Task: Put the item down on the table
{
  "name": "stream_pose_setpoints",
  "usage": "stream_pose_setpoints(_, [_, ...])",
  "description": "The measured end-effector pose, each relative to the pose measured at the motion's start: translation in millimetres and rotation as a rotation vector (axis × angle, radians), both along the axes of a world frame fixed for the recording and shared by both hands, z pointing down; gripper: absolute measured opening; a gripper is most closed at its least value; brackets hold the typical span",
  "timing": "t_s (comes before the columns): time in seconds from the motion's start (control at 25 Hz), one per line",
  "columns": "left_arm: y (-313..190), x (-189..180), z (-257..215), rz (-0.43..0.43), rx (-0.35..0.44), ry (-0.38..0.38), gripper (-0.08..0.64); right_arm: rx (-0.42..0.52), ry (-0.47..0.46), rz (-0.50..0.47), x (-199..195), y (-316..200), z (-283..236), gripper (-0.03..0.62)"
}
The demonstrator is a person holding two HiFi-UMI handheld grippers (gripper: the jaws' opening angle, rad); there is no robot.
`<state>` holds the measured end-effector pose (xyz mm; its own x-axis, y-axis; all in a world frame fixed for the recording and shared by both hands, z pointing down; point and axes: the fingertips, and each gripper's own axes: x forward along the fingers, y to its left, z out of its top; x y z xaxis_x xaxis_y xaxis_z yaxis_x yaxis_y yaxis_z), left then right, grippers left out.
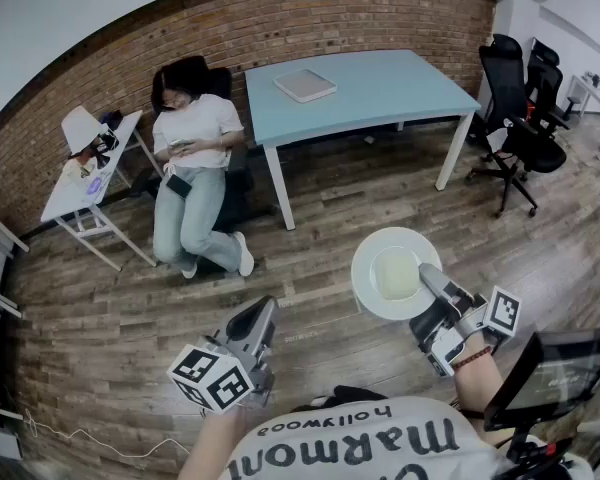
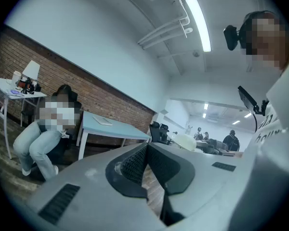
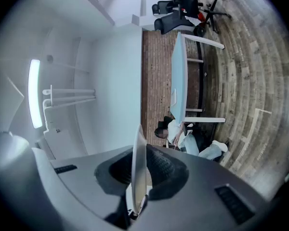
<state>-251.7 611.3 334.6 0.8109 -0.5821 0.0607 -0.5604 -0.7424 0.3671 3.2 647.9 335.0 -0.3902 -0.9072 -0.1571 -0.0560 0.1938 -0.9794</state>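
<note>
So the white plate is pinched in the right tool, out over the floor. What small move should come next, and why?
Probably carry the plate forward toward the blue table. The right gripper has its jaws shut on the plate's rim, and the plate hangs over wooden floor, well short of the table, whose near part looks bare.

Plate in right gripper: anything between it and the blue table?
Nothing visible: only wood floor lies between the plate and the table. A flat white tray sits near the table's far edge; a seated person is beside its left end.
</note>
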Motion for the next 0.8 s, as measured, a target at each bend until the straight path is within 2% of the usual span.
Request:
stream_pose_setpoints(0.48, [-13,-12,-4,0.01,0.022,-0.016,0.008,0.02,-0.051,0.005,-12,-12,-1,0.04])
stream_pose_setpoints(0.8, [-33,-32,-8,0.039,0.081,0.054,0.008,0.025,-0.048,0.051,-23,-25,10,0.04])
